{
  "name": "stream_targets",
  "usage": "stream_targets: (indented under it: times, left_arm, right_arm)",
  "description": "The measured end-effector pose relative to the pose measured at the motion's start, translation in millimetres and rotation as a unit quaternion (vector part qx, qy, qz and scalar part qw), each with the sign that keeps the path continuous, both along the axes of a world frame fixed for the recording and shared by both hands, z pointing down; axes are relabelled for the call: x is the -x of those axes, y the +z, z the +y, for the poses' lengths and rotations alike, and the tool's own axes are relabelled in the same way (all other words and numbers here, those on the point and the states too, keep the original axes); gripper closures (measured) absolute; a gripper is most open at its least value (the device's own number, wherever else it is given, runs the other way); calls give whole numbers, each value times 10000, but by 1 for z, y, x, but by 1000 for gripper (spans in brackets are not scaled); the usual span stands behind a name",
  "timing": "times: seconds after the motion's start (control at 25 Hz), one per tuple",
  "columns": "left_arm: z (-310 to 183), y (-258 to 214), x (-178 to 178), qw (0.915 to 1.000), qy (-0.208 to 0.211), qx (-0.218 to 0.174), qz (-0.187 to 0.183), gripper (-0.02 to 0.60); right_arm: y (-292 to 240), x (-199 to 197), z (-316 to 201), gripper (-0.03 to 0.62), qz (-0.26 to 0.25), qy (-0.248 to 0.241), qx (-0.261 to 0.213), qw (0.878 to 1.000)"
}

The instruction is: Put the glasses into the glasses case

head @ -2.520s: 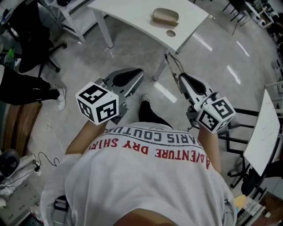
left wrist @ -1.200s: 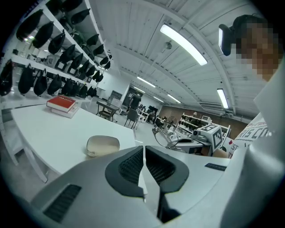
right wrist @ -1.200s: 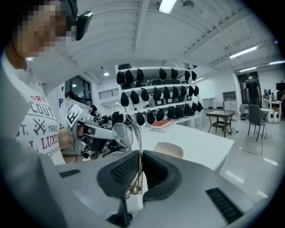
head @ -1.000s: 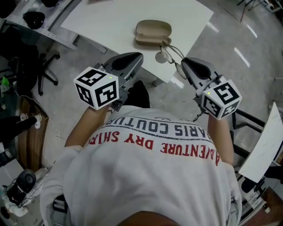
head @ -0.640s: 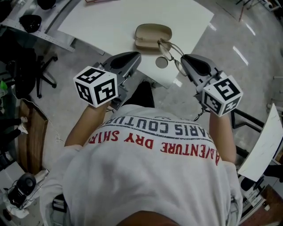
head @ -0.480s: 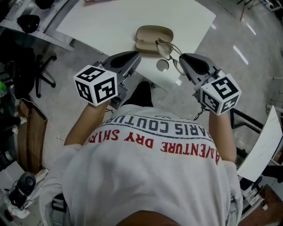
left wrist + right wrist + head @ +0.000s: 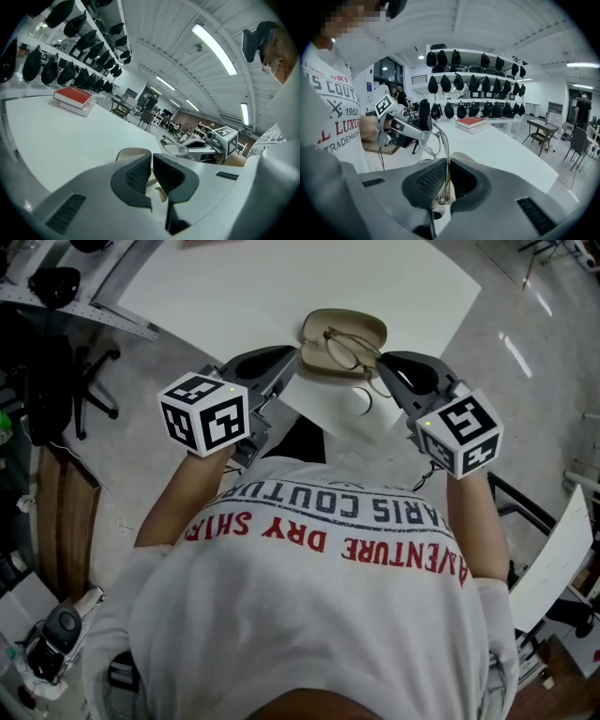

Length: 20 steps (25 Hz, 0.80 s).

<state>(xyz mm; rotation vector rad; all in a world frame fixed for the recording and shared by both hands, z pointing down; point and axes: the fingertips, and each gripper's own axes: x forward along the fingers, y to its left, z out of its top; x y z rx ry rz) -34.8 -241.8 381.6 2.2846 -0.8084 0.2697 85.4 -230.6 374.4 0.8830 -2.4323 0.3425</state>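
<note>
The right gripper [image 7: 446,176] has a smooth, matt grey plastic shell. Its black pads [image 7: 429,180] look rubbery, with a fine ribbed grain. Clamped between them is the thin, shiny metal wire of the glasses [image 7: 430,144], whose lenses are clear and glossy. The left gripper [image 7: 152,165] shows the same matt grey plastic and ribbed black rubber. Just ahead of both grippers, the glasses case [image 7: 343,332] is tan, smooth and matt; leather or plastic, it cannot be told. The table [image 7: 262,287] under it is white and smooth, with a faint sheen. Out beyond the right gripper, the floor [image 7: 525,352] is polished and glossy.
</note>
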Motion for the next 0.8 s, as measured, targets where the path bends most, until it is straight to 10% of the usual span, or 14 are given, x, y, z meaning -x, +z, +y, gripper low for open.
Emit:
stream_targets:
  times: [0.8]
  left_arm:
    - [-40,63,12,9974,-232,676,-131,545]
  right_arm:
    - [79,18,-31,557,835,-1085,587,9888]
